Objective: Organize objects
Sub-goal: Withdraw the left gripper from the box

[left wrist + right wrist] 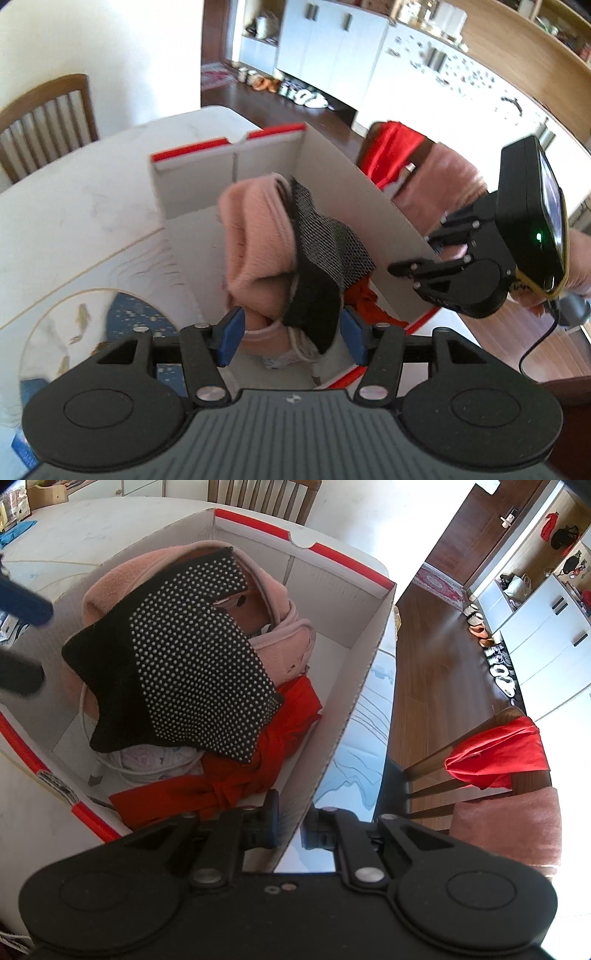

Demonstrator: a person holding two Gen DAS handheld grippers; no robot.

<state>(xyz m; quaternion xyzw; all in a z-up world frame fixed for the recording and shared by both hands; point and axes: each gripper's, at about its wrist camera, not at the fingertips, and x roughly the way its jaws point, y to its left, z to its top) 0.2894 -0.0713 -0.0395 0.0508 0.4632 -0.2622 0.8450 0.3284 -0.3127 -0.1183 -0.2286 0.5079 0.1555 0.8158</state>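
Note:
A white cardboard box with red edges (332,177) (369,664) stands on the table. It holds a pink fleece garment (255,236) (110,587), a black sock with white grip dots (325,251) (192,657) on top, and a red cloth (364,295) (236,779). My left gripper (291,332) is open over the box's near end, its blue pads either side of the sock and pink garment without squeezing them. My right gripper (291,823) (410,267) is shut on the box's right wall, one finger inside, one outside.
The box rests on a white marbled table (74,221) (55,535) with a round fish-pattern mat (74,332). A chair with red and pink cloth (495,753) (395,151) stands beside the table. Another chair (48,118) is at the far side.

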